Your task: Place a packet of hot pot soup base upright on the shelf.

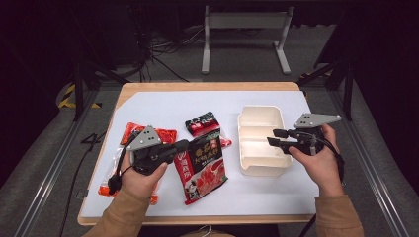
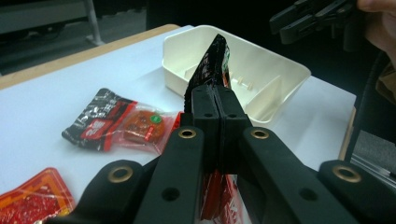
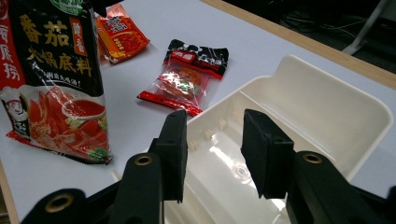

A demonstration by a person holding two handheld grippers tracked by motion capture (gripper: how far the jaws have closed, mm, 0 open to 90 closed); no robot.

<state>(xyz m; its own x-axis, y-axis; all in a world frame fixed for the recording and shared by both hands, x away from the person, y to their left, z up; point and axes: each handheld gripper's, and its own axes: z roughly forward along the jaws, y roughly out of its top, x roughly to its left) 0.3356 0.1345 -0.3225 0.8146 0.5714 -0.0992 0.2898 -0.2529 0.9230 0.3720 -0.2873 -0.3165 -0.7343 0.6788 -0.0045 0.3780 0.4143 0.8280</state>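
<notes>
A large red and black soup-base packet point(image 1: 200, 168) point(image 3: 51, 70) hangs tilted off the white mat, pinched at its top edge by my left gripper point(image 1: 180, 146) point(image 2: 216, 100), which is shut on it. In the left gripper view the packet point(image 2: 215, 60) stands edge-on between the pressed pads. A cream two-compartment box point(image 1: 260, 114) point(image 2: 280, 60) point(image 3: 327, 93) sits to the right. My right gripper point(image 1: 273, 137) point(image 3: 212, 140) hovers over the box's near wall, jaws parted, nothing between them.
A small black and red sachet point(image 1: 205, 126) point(image 2: 121, 123) point(image 3: 191, 77) lies left of the box. An orange-red packet point(image 1: 133, 132) point(image 2: 32, 198) point(image 3: 121, 35) lies at the mat's left, behind my left hand. Wooden table edges border the white mat point(image 1: 257, 197).
</notes>
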